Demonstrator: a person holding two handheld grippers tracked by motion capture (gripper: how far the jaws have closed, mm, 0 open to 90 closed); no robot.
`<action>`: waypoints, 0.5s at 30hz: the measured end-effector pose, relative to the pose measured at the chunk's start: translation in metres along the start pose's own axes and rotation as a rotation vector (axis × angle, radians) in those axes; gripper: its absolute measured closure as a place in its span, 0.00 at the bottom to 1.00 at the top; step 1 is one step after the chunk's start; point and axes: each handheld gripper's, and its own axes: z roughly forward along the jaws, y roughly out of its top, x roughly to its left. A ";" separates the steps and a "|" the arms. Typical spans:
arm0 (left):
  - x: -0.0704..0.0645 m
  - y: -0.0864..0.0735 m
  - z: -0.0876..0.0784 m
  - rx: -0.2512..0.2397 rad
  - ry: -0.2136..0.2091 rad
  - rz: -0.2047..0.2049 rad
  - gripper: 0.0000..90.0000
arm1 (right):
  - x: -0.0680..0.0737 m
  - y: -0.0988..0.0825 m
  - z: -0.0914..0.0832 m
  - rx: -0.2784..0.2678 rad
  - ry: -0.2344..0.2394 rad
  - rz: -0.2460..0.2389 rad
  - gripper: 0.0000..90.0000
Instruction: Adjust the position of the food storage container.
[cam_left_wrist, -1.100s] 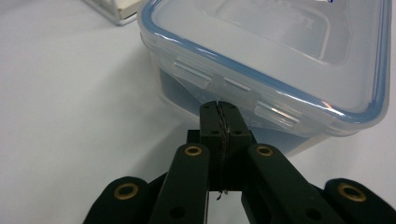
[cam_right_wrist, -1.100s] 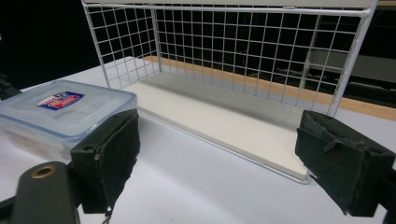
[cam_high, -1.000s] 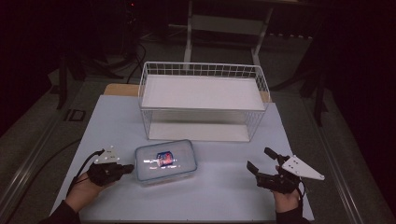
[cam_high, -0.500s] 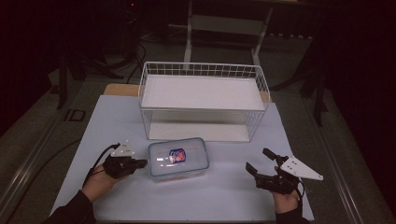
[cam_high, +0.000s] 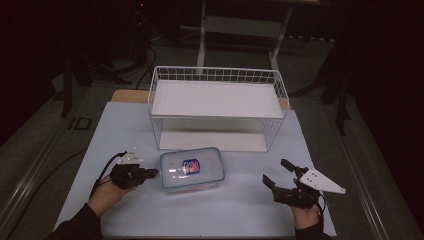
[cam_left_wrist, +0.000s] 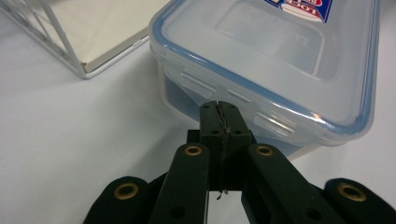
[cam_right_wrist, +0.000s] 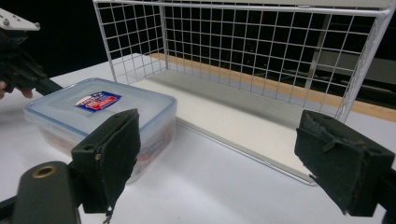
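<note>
1. A clear plastic box (cam_high: 192, 170) with a blue-edged lid sits on the white tabletop (cam_high: 240, 210), just in front of a white wire basket (cam_high: 217, 107).
2. The box has a small red and blue sticker (cam_high: 190, 166) on its lid.
3. The lid looks snapped down on the box, though the dim light from above makes that hard to be sure of.
4. The left tool (cam_high: 150, 173) is at the left end of the box, held in the person's left hand (cam_high: 106, 192).
5. In the left gripper view its two black jaws are pressed tight together, with nothing between them.
6. Their tips touch the side of the box just under the lid's rim, between two of the lid's little flaps.
7. The right tool (cam_high: 278, 172) is well apart from the box, over near the right side of the tabletop.
8. Its jaws stand wide apart and hold nothing.
9. In the right gripper view the box lies beyond the left jaw and the basket stands behind it.
10. The basket has a flat white floor and a flat white shelf on top.
</note>
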 end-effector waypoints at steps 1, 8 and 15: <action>0.000 0.001 0.001 -0.002 -0.005 0.000 1.00 | 0.000 0.000 0.000 0.000 0.002 0.002 0.16; 0.001 0.014 0.006 -0.036 -0.020 -0.003 1.00 | 0.000 0.000 0.000 -0.002 0.011 0.002 0.16; -0.005 0.033 0.017 -0.024 -0.021 0.034 1.00 | 0.000 -0.001 0.001 0.002 0.014 0.005 0.16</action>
